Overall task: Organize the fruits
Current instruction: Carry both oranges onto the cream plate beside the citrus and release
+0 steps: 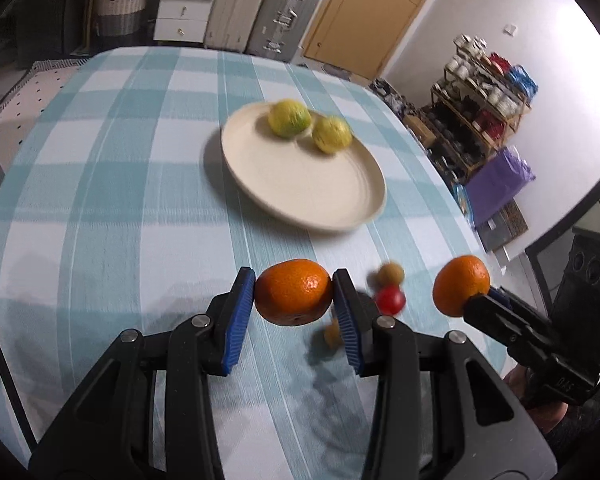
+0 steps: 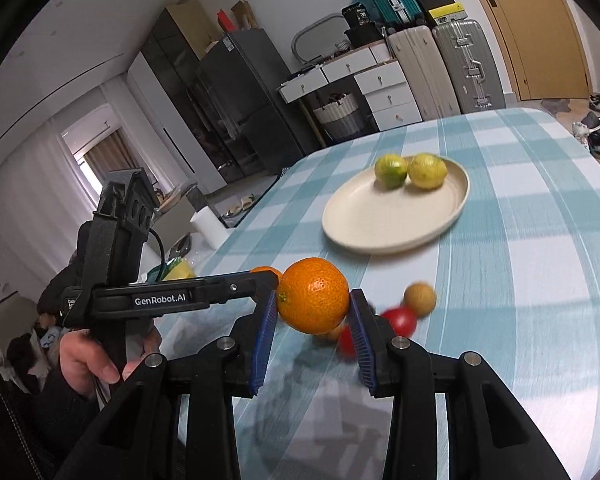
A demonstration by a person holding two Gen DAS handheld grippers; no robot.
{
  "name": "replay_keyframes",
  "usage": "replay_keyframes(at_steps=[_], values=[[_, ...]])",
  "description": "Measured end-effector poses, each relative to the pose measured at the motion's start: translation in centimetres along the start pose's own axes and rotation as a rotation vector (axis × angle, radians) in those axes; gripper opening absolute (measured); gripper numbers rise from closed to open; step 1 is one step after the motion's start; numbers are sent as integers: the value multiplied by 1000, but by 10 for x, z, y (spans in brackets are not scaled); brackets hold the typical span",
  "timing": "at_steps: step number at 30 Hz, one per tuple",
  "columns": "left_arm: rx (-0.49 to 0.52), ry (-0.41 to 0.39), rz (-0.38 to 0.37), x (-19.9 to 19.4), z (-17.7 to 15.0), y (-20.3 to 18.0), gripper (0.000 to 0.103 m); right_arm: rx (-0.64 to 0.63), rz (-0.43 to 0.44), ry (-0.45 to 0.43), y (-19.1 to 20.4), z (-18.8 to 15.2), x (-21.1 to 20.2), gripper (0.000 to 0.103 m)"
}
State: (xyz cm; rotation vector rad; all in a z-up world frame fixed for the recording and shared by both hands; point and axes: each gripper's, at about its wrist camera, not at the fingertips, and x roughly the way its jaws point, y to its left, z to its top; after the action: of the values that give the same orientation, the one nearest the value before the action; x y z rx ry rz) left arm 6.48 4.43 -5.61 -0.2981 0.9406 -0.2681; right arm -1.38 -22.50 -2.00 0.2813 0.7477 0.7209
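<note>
On the checked blue-and-white tablecloth [image 1: 112,184], toward its far side, sits a cream plate [image 1: 300,188] with two yellow-green citrus fruits [image 1: 290,117] at its far rim, touching each other. Nearer, the left gripper [image 1: 293,294] pinches an orange [image 1: 293,291] between its blue pads, clear of the cloth. To its right the right gripper [image 2: 314,308] clamps a second orange [image 2: 314,300] the same way, also held above the table. Between and below the two grippers lie small blurred fruits: a red one [image 1: 389,299] and a brownish one [image 1: 390,274] just beyond it, close together. White lettering on the side of the left gripper's black body, seen from the right wrist, reads "GenRobot.AI" [image 2: 160,300]. A hand [image 2: 88,356] grips that tool's handle at the near left.
</note>
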Motion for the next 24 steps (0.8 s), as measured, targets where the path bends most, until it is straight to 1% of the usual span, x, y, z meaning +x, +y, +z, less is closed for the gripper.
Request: replay_keyframes(at_steps=[11, 18, 24], values=[[-7, -2, -1, 27, 58, 0, 37, 13, -3, -12, -27, 55, 28, 37], [6, 0, 3, 43, 92, -1, 37, 13, 4, -2, -38, 87, 52, 37], [-5, -6, 5, 55, 117, 4, 37, 56, -7, -9, -51, 108, 72, 37]])
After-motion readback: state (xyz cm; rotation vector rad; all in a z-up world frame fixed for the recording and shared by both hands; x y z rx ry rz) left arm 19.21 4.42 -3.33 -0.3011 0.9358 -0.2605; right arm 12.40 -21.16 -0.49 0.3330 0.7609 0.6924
